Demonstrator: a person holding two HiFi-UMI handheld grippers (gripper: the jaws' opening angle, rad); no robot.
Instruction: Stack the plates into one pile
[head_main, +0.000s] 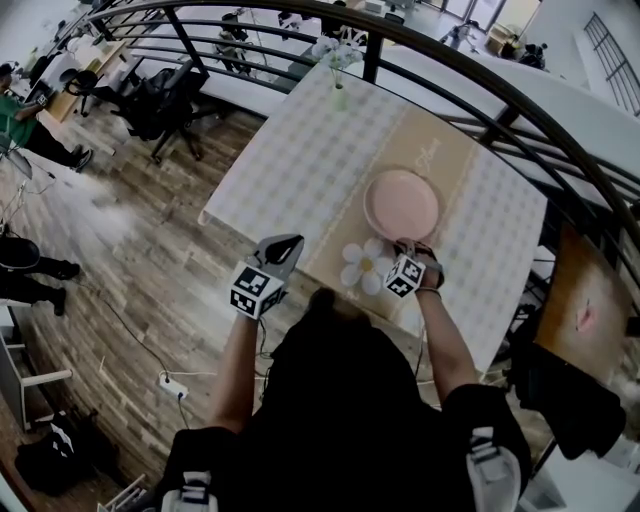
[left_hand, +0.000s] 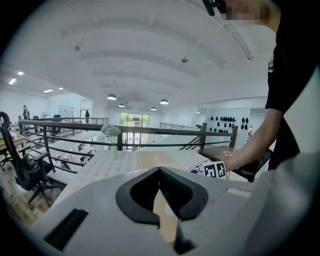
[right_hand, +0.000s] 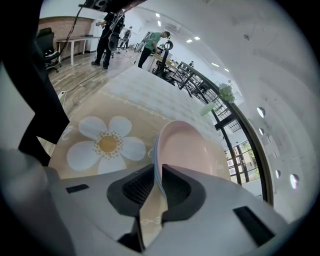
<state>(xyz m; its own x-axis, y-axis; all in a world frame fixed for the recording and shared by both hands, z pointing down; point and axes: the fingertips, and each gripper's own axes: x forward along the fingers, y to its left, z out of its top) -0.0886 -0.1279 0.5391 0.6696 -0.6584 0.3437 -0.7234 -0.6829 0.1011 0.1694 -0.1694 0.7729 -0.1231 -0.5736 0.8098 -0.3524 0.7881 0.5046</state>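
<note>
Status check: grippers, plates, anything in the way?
Right gripper shut on pink plate rim. Left gripper shut, empty. Daisy piece beside plate, flower vase far edge; neither blocking.

The round pale pink plate (head_main: 401, 204) has a bluish-white rim edge. It lies on a beige cloth runner (head_main: 432, 142) printed with a white, yellow-centred daisy (head_main: 364, 265). White-and-grey checks cover the tabletop (head_main: 290, 160).

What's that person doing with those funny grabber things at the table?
A person stands at a table with a grabber in each hand. The right gripper is pinching the rim of a pink plate, which is over the beige runner next to a printed daisy. The left gripper is shut on nothing and is held near the table's near edge.
</note>
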